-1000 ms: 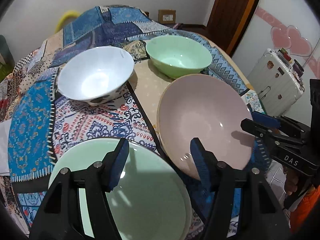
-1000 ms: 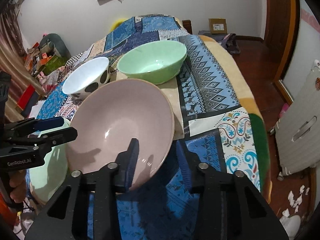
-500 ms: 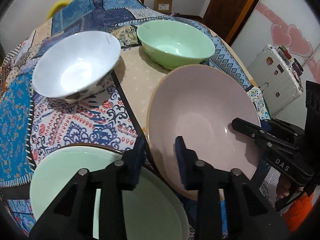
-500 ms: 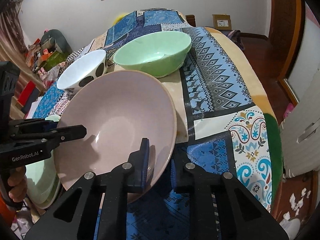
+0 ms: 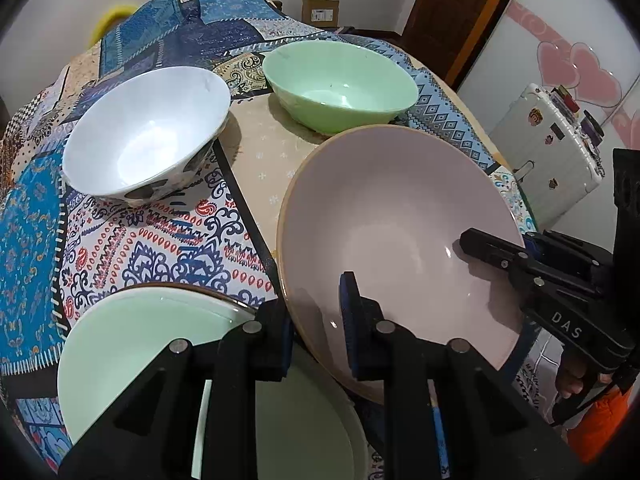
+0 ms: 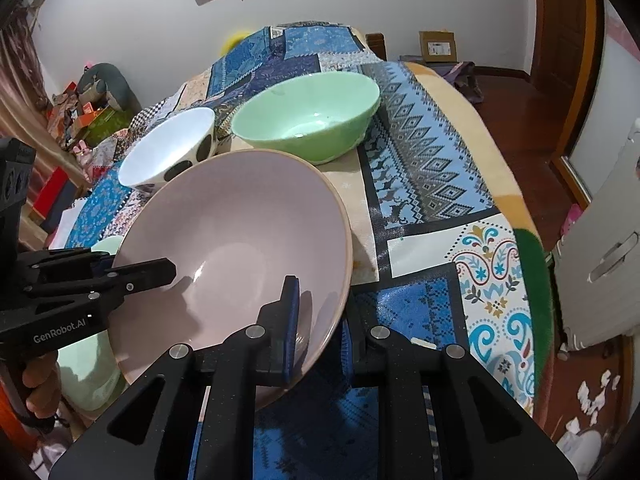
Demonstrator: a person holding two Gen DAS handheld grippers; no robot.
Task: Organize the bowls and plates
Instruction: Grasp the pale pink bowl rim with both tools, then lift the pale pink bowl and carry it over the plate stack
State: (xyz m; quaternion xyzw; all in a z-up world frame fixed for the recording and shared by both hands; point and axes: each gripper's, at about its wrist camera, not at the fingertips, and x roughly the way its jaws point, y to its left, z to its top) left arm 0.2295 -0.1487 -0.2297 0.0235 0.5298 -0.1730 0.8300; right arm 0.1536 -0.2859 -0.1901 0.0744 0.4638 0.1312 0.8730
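Gripping the pink plate (image 5: 392,216) from both sides, I have my left tongs (image 5: 316,320) pinching its left rim and my right tongs (image 6: 316,320) pinching its right rim, holding it tilted above the quilted bench (image 6: 424,168), near the green plate (image 5: 132,340).

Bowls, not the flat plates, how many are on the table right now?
2 clear bowls: white bowl at far left, green bowl at far right. The pink dish, gripped by both grippers, is shallower; count 3 if included.

Black grippers (image 5: 318,322) (image 6: 318,320), blue pads, silver screws, perhaps orange sleeve.
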